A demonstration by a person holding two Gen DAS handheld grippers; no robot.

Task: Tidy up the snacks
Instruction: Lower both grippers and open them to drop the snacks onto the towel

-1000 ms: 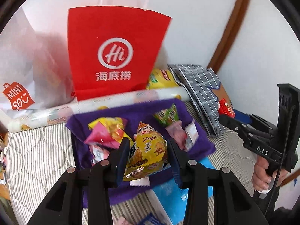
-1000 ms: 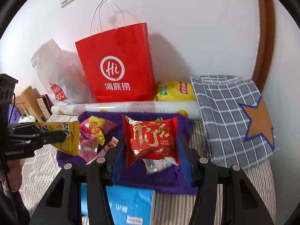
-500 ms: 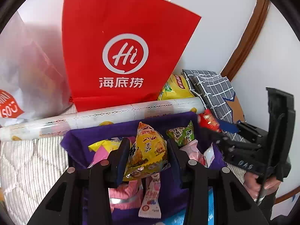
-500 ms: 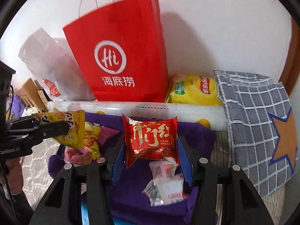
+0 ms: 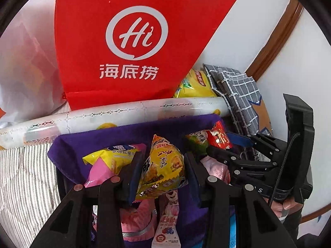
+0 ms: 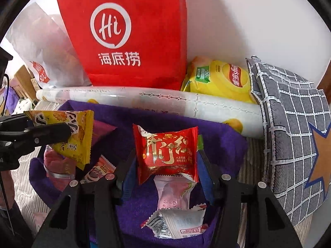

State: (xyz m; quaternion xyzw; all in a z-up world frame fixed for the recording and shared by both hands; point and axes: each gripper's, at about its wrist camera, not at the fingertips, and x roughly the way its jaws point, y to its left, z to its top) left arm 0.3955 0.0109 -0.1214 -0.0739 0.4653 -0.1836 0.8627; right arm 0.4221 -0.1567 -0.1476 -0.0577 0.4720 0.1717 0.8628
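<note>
Purple cloth [image 6: 223,142], red packet [image 6: 167,153] between right tool [image 6: 167,171]

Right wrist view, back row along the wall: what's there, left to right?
Translucent white plastic bag → red paper bag with white Hi logo → yellow chip bag → grey checked fabric cushion with a brown star.

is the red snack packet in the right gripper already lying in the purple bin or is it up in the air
In the air. The red snack packet hangs between the opening jaws of the right gripper, above the purple bin and the wrappers lying inside.
</note>
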